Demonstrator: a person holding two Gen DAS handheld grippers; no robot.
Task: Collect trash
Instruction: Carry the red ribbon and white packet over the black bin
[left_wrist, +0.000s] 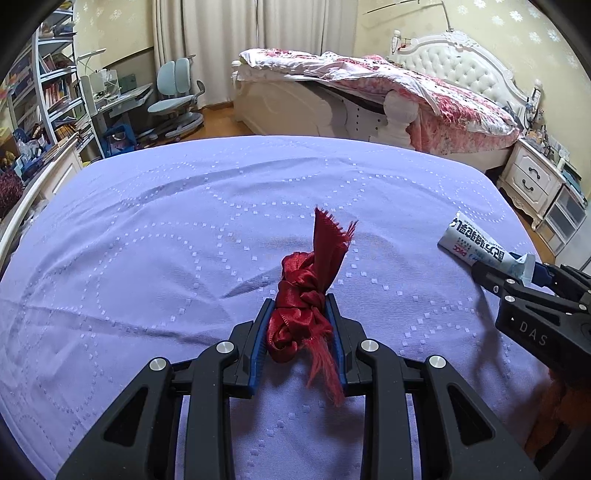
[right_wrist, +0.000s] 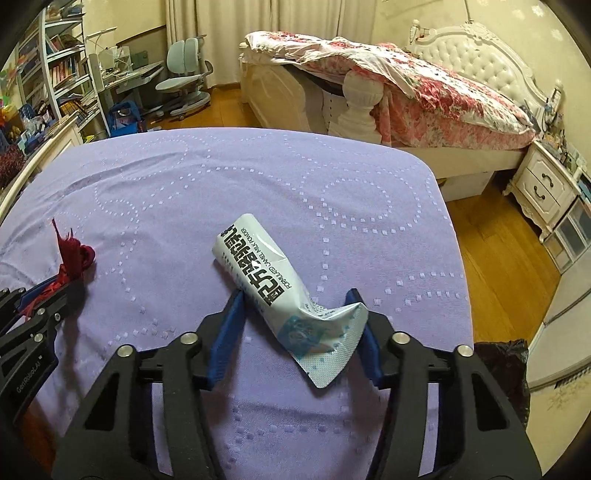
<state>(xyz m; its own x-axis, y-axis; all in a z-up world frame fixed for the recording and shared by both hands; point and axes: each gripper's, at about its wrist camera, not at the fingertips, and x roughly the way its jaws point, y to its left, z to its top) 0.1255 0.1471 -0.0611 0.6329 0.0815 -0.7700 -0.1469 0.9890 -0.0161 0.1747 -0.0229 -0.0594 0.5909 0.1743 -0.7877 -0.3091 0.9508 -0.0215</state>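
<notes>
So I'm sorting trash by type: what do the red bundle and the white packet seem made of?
Red bundle: likely satin-like woven ribbon; glossy sheen, frayed thready ends. White packet: probably thin plastic or foil-laminate film; smooth printed surface, sharp creases, crimped sealed end.

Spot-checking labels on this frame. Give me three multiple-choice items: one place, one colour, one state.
1. Where does the sachet lie?
A. on the floor
B. on the purple cover
C. on the nightstand

2. What colour is the ribbon?
A. red
B. green
C. yellow

3. What state is the left hand-held gripper in?
A. wide open, nothing between its pads
B. out of view
C. shut on the ribbon

Key:
1 B: the right wrist view shows the sachet resting on the purple cover, its crumpled end between the right hand-held gripper's pads.
2 A: the knotted, frayed ribbon is red in both views.
3 C: in the left wrist view both blue pads press against the bundle.
</notes>
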